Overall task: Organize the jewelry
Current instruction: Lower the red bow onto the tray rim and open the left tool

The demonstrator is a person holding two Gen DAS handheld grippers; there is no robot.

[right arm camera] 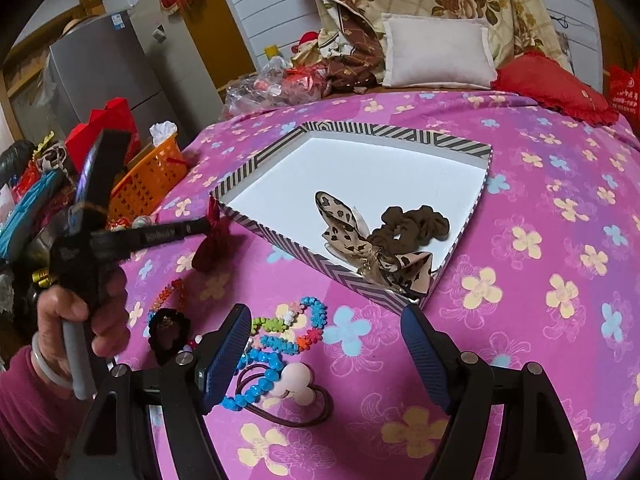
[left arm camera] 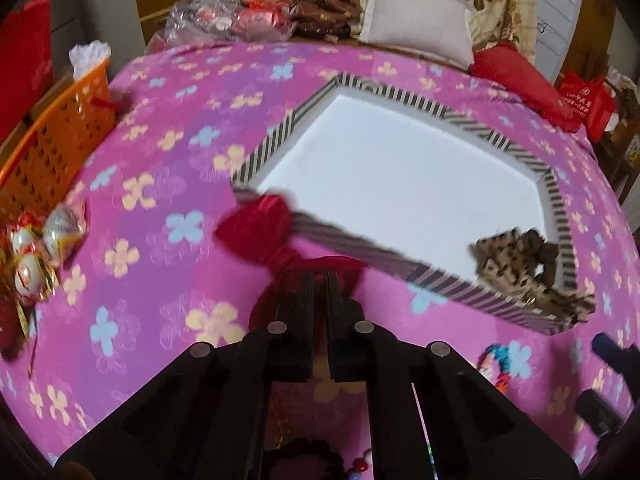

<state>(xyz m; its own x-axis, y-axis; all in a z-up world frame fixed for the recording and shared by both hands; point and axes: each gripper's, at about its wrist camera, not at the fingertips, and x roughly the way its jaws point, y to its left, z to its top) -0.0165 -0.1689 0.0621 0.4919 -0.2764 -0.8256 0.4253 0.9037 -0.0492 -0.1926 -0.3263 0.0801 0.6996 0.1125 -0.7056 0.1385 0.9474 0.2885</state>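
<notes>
A shallow box with a black-and-white striped rim [left arm camera: 360, 249] [right arm camera: 304, 251] and a white floor lies on the pink flowered bedspread. A leopard-print bow [right arm camera: 352, 232] [left arm camera: 516, 264] and a brown scrunchie [right arm camera: 416, 222] lie in its near right corner. My left gripper [left arm camera: 320, 278] [right arm camera: 205, 224] is shut on a red fabric bow [left arm camera: 260, 228] [right arm camera: 212, 246], held just outside the box's near left corner. My right gripper [right arm camera: 326, 316] stands open above a heap of coloured bead bracelets [right arm camera: 288, 332] and a hair tie with pale balls [right arm camera: 292, 384], with nothing between its fingers.
An orange basket [left arm camera: 60, 136] [right arm camera: 152, 180] stands at the bed's left edge, with wrapped ornaments [left arm camera: 36, 248] beside it. A black scrunchie [right arm camera: 168, 330] lies left of the beads. A white pillow [right arm camera: 436, 52], a red cushion [right arm camera: 552, 88] and bedding fill the far side. A person's hand [right arm camera: 80, 312] holds the left gripper.
</notes>
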